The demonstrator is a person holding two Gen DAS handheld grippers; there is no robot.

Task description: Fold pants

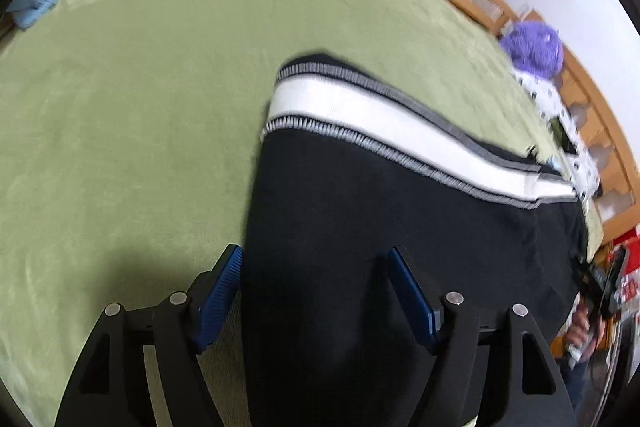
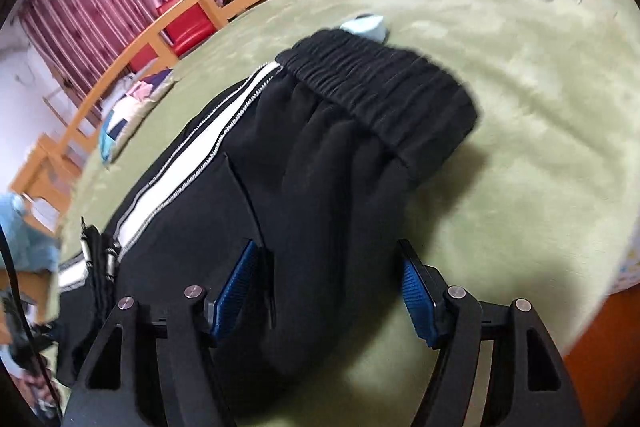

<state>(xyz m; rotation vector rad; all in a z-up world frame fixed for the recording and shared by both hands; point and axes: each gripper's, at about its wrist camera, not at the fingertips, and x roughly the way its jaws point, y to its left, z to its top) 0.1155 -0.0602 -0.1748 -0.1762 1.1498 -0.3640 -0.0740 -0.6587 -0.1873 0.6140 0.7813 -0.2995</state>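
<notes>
Lying blurred, black pants on green blanket, leg ends cut off

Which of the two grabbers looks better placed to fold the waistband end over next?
Probably the right hand-held gripper: open, with the pants' elastic waistband straight ahead. The left hand-held gripper, also open, faces the striped leg instead.

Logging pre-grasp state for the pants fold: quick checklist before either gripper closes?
1. Left gripper jaws open: ok.
2. Right gripper jaws open: ok.
3. Pants fabric between left jaws: ok, leg edge sits there.
4. Fabric between right jaws: ok, below the waistband.
5. Pants lying flat on the green blanket: not ok, wrinkled near the waistband.
6. Jaws touching fabric: cannot tell.
</notes>
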